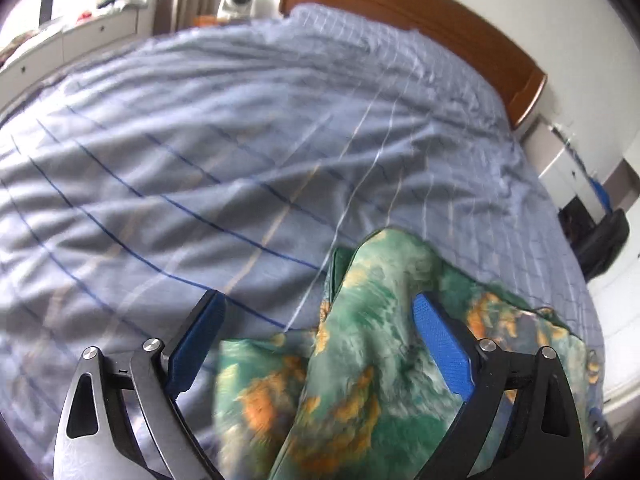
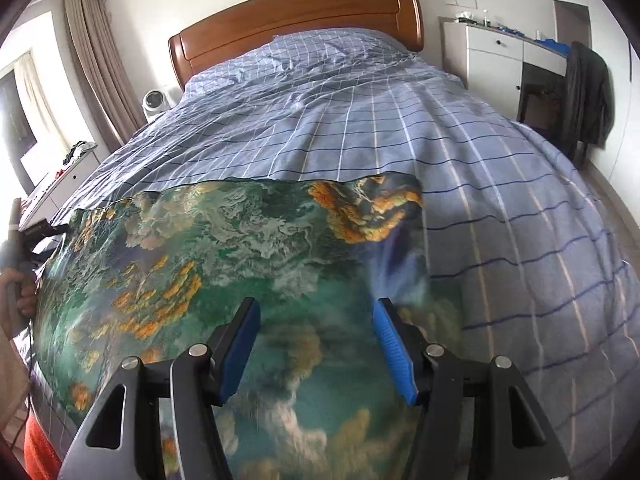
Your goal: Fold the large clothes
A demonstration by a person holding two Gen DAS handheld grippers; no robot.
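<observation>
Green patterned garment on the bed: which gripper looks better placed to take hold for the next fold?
Probably the left gripper: a raised fold of the green patterned garment already stands between its open fingers. The right gripper hovers open over flat cloth, with no edge between its fingers.

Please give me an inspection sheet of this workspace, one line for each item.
Surface: bed with blue checked cover, wrinkled.
Job's things: green and orange patterned garment, lying on the cover near the bed's foot.
Clutter: nothing seen on the bed.
Grippers: left gripper and right gripper, jaws apart over the garment, nothing clamped.
Cables: thin cable beside the person's hand.
Surroundings: wooden headboard, white cabinet, curtains.
</observation>
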